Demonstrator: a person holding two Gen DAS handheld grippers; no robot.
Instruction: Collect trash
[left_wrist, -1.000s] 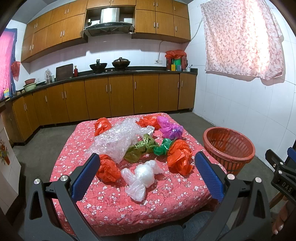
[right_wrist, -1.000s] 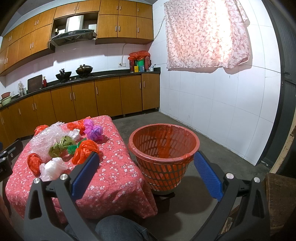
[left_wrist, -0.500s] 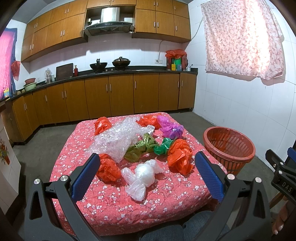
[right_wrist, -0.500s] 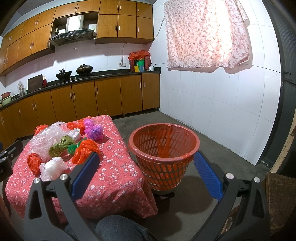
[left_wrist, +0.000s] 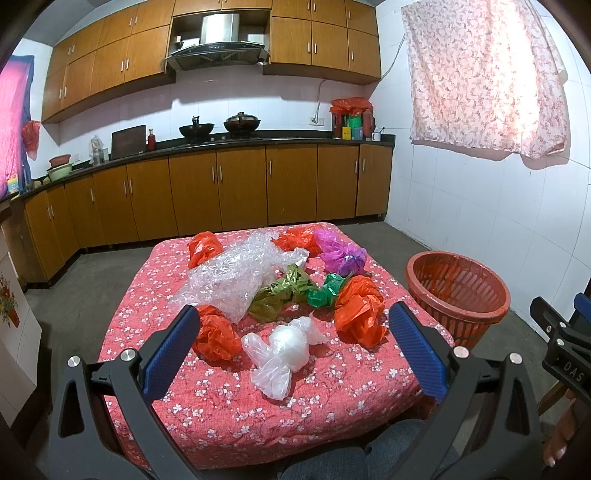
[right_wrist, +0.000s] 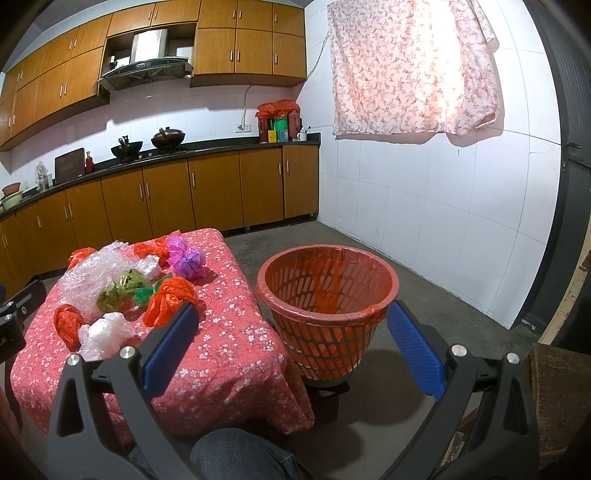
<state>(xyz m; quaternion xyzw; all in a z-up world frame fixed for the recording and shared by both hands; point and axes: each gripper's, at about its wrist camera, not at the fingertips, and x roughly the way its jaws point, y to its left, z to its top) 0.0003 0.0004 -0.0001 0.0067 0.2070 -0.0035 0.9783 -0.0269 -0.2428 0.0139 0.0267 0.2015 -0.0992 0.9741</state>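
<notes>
Several crumpled plastic bags lie on a table with a red flowered cloth (left_wrist: 229, 413): a white bag (left_wrist: 284, 350) nearest, orange bags (left_wrist: 216, 332) (left_wrist: 360, 308), a green bag (left_wrist: 325, 291), an olive bag (left_wrist: 280, 291), a purple bag (left_wrist: 341, 253) and bubble wrap (left_wrist: 232, 273). A red slotted basket (right_wrist: 327, 306) with a red liner stands on the floor right of the table. My left gripper (left_wrist: 291, 347) is open and empty, held above the table's near edge, framing the white bag. My right gripper (right_wrist: 291, 343) is open and empty, near the basket.
Brown kitchen cabinets (left_wrist: 240, 192) and a dark counter with woks run along the back wall. A flowered curtain (right_wrist: 410, 74) hangs on the white tiled right wall. Bare concrete floor (right_wrist: 406, 398) surrounds the table and basket. A wooden piece (right_wrist: 557, 402) stands at the lower right.
</notes>
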